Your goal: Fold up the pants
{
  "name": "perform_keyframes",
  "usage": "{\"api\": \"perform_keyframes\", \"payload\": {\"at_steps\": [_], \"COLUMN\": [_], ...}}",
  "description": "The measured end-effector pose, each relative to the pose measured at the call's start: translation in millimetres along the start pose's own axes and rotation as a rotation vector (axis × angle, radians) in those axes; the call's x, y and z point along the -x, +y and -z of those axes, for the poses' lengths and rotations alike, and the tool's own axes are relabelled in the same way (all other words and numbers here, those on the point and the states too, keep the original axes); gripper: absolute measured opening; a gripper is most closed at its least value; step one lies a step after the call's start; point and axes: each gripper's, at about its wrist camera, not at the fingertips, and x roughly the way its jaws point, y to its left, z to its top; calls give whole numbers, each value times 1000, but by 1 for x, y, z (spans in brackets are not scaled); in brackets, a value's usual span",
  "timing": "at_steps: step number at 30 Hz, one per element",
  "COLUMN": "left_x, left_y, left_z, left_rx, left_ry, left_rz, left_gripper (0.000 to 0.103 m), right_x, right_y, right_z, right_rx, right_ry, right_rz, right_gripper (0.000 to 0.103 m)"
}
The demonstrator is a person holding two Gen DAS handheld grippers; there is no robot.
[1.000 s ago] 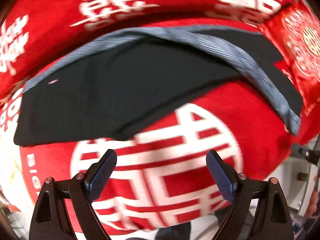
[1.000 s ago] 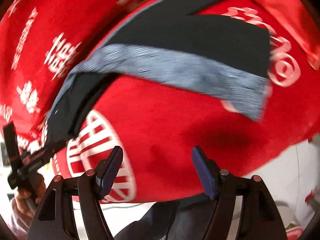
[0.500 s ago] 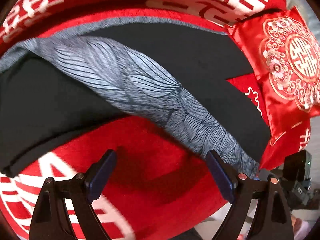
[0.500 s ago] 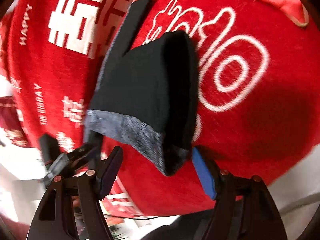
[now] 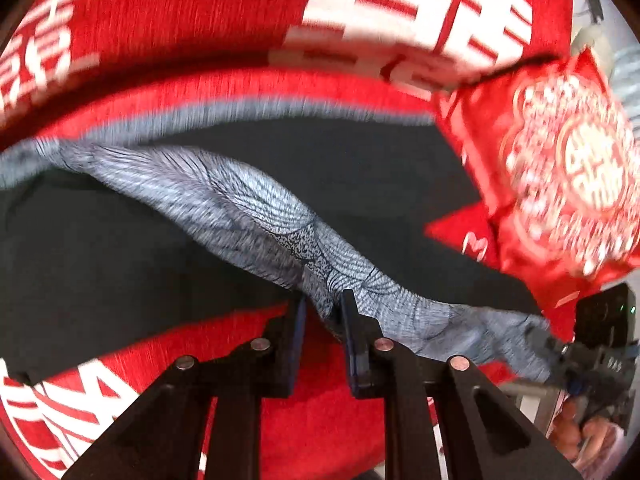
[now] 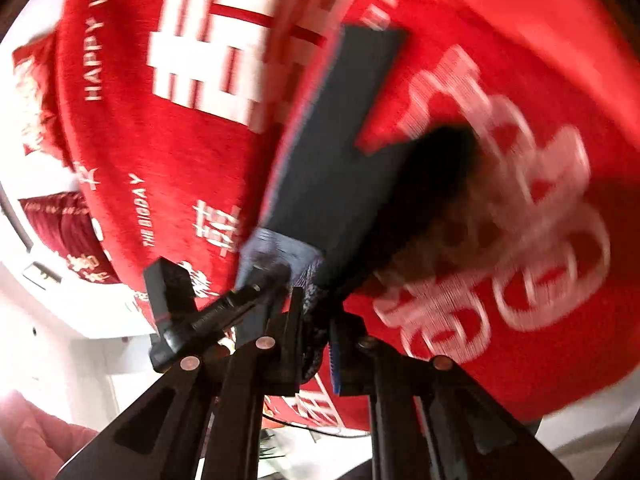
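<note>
- Your left claw (image 5: 323, 304) has just been closing, and it now pinches the grey patterned waistband (image 5: 256, 216) of the pants (image 5: 120, 264) partway along the band; fabric sits bunched between the pads.
- Your right claw (image 6: 314, 320) has also just been closing, and it is clamped on the same band at its corner, with a dark wad of cloth squeezed between the fingers.
- The pants lie flat on the red bed cover (image 5: 168, 28), legs (image 6: 352, 92) running away from you, and a red cushion (image 5: 560, 160) sits just beside the far side of the black cloth.
- Before you lift, check that each claw holds both layers of the band; the right one looks to have a thick bunch, which may slip as weight comes on.
- Raise both claws together and level, so the band stays taut between them and the fold line runs straight across.
- Carry the band toward the leg ends in one smooth arc and let the cloth drape, not drag, since the cover looks plush and could catch it.
- Keep the left side clear of the cushion so the edge does not ride up on it.
- Lay the band down square on the hems before you let go.
</note>
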Motion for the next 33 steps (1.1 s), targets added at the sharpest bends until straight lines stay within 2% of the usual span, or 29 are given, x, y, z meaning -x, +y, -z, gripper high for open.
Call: {"api": "perform_keyframes", "payload": {"at_steps": [3,6,8,9,10,11,12,13,14,15,18,20,23,26,27,28,30,31,33], "left_x": [8,15,20,23,24,28,26,22,17,11,-9,-21,-33,-33,-33,-34,-36,-36,-35], "left_y": [-5,-8,-6,-2,0,7,14,22,29,37,59,71,85,90,91,90,87,86,86], "left_z": [-30,-57,-69,-73,-75,-76,-76,-76,-75,-72,-60,-51,-40,-40,-40,-42,-46,-48,-51], "left_rx": [0,-22,-34,-31,-24,-18,-17,-10,3,17,40,65,102,127,125,121,112,112,118], "left_ry": [-58,-123,-156,-179,-209,-239,-232,-211,-190,-171,-96,-46,-6,-19,-21,-21,-20,-18,-16], "left_rz": [-19,-72,-128,-169,-209,-247,-276,-302,-334,-364,-436,-456,-459,-445,-447,-449,-454,-454,-453], "left_gripper": [20,20,38,71,84,84,84,84,84,84,84,84,84,84,84,84,84,84,84], "right_x": [5,-5,-17,-23,-33,-41,-49,-62,-68,-74,-64,-50,-33,-27,-27,-28,-31,-35,-37], "right_y": [30,51,60,62,62,61,60,58,60,65,86,87,62,20,7,-1,1,11,34], "right_z": [-44,-98,-133,-147,-163,-173,-183,-194,-199,-204,-192,-172,-139,-122,-123,-127,-136,-142,-145], "right_rx": [79,151,189,203,213,211,206,213,232,274,371,376,278,135,87,57,72,131,232], "right_ry": [-2,25,41,53,75,89,104,118,120,115,60,24,5,3,-9,-32,-61,-71,-94], "right_rz": [4,62,117,142,178,201,226,284,335,396,408,420,502,573,575,559,556,566,547], "right_gripper": [11,11,12,15,16,18,29,56,69,76,76,76,71,56,45,28,14,10,9]}}
